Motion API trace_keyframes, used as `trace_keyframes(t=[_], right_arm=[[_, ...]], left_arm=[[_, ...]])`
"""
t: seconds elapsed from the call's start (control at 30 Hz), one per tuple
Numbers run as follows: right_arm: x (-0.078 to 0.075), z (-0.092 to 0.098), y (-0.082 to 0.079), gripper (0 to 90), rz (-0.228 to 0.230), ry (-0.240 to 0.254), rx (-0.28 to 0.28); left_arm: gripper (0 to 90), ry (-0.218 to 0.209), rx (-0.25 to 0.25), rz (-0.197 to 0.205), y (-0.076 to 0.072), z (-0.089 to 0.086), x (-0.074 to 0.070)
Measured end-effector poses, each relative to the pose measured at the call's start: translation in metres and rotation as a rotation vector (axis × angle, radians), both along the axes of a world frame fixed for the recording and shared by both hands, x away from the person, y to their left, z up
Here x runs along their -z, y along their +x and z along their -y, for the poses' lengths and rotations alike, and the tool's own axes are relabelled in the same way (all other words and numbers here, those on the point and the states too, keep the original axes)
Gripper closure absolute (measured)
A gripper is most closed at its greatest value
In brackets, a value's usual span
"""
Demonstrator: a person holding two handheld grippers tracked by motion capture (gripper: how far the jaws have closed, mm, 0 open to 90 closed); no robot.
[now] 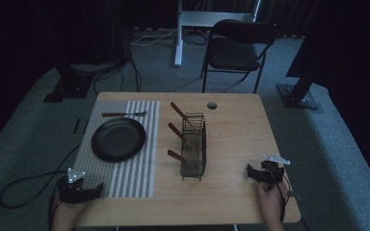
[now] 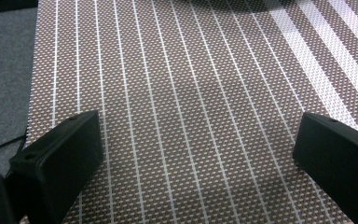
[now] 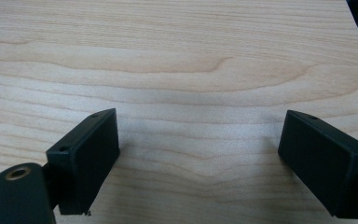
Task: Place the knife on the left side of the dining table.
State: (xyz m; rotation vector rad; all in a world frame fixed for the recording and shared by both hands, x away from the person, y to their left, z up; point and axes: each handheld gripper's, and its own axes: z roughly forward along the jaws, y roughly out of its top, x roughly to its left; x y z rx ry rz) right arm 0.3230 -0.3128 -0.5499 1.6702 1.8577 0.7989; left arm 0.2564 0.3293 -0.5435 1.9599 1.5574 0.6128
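Woven placemat, smooth wooden table

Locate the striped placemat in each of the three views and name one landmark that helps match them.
High view: the striped placemat lies on the left part of the wooden table, under the black plate and the fork.
Left gripper view: the placemat's weave lies between and beyond the open jaws.
Right gripper view: bare wood grain, no placemat.
Shared landmark: the placemat's white stripes, in the high and left gripper views.
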Motion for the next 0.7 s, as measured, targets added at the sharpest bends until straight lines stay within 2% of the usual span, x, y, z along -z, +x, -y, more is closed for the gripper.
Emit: trace_keyframes(t=[0.13,0.27,0.43,0.47,0.67,0.7], right_arm=[[0.000,0.000,0.000,11.3,0.000,0.000,0.000],[0.000,0.000,0.000,11.3,0.000,0.000,0.000],[0.000,0.000,0.000,11.3,0.000,0.000,0.000],[0.000,0.000,0.000,11.3,0.000,0.000,0.000],[0.000,0.000,0.000,11.3,0.000,0.000,0.000],[0.000,0.000,0.000,11.3,0.000,0.000,0.000]], left_arm=[[4.0,-0.017,0.019,0.026,0.001,-0.001,-0.005],[4.0,-0.033,0.056,0.015,0.006,0.003,-0.008],[4.0,-0.051,0.091,0.029,0.011,0.009,-0.014],[4.0,-0.082,0.108,0.042,0.013,0.012,-0.019],[4.0,-0.094,0.160,0.078,0.019,0.023,-0.031],[4.0,-0.094,0.184,0.087,0.021,0.028,-0.035]])
